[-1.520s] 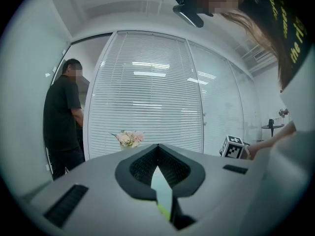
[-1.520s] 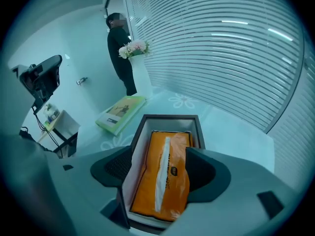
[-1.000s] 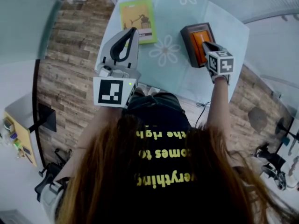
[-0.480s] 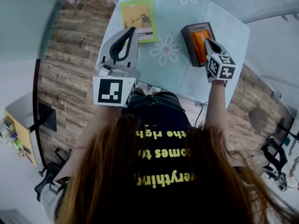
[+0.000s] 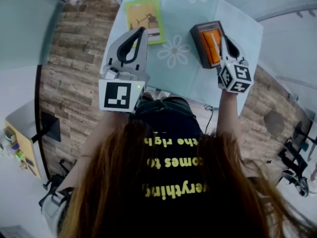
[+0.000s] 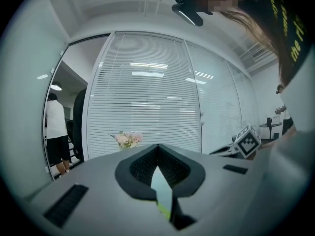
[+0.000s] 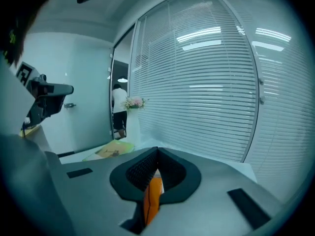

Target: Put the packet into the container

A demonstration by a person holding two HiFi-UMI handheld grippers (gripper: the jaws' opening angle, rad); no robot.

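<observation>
Two are pressed together: my left hand-held gripper and my right hand-held gripper pinch nothing. The orange packet lies in the container beneath my right one, on the counter.

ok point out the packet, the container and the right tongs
packet [image 5: 144, 19]: head view, middle of its yellow-green face
container [image 5: 199, 47]: head view, its grey left wall
right tongs [image 5: 223, 39]: head view, where the closed tips meet

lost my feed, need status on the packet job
Left claw shut, empty. Right claw shut, empty, by container. Packet on table, outside container. Nothing between them.
</observation>
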